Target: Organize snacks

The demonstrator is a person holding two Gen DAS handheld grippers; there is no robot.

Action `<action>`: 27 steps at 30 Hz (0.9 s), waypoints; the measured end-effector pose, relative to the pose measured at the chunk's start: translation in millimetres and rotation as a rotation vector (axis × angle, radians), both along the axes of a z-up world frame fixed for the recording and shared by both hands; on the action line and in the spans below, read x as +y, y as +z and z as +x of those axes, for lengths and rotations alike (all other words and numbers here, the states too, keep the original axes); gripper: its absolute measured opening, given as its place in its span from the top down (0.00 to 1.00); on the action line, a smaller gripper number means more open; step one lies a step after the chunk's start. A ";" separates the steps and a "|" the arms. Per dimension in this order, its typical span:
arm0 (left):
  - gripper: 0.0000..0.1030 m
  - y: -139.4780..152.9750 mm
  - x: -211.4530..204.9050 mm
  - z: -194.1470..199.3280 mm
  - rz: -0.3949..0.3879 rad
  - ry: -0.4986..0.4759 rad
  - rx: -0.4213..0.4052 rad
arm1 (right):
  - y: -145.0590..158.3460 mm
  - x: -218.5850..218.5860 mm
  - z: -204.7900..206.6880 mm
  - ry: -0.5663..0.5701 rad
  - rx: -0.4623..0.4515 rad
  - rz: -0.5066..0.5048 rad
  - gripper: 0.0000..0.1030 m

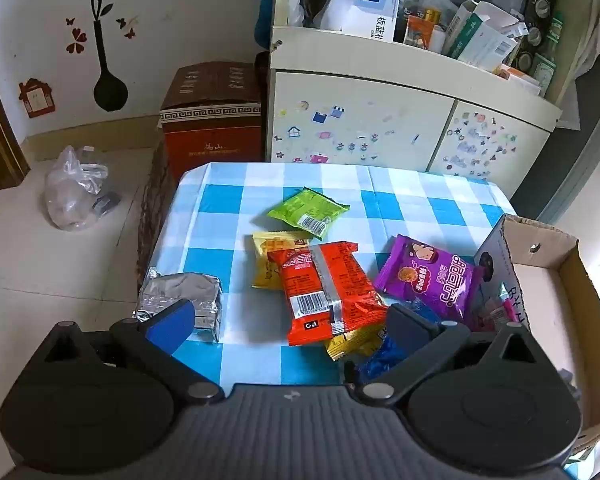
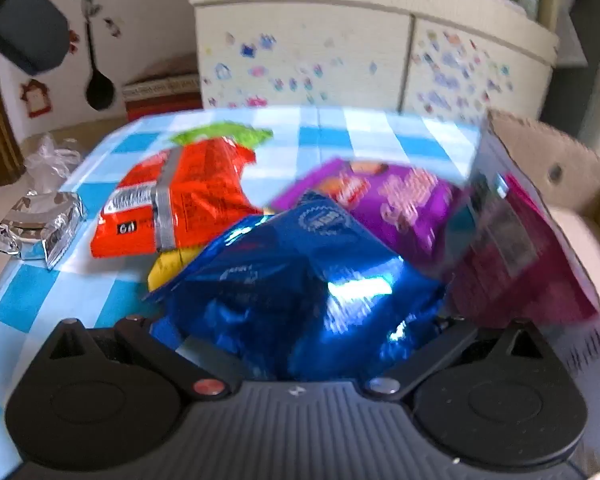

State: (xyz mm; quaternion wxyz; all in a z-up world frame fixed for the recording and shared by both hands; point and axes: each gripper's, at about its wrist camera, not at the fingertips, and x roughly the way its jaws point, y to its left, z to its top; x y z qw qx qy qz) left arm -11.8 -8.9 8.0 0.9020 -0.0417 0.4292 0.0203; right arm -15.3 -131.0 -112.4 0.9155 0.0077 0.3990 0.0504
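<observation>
Blue foil packet (image 2: pixel 300 280) sits between my right tool's (image 2: pixel 300 320) wide-spread fingers at table's near edge, beside cardboard box (image 2: pixel 556 168); pads hidden, grip unconfirmed. Clench mid-bag, gently, foil slippery. Lift clear of purple packet (image 2: pixel 396 204), red packet (image 2: pixel 188 196). Left tool (image 1: pixel 288 320) released, empty, above red packet; keep aside.

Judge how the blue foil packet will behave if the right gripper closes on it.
The blue packet looks puffed and creased, so it would likely crumple. Its glossy foil may slip. It seems light for its bulk.
</observation>
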 end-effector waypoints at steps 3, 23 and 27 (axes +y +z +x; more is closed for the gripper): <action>0.00 -0.9 0.1 -0.3 0.004 0.002 -0.006 | 6.5 3.0 -3.3 0.039 0.082 -0.021 0.00; 0.00 -14.7 12.5 -5.6 0.037 0.032 0.024 | 71.1 -23.4 -56.2 -0.013 0.139 0.029 0.01; 0.00 -13.9 17.7 -10.5 0.058 0.053 0.027 | 87.2 -28.8 -59.2 -0.054 0.100 -0.034 0.01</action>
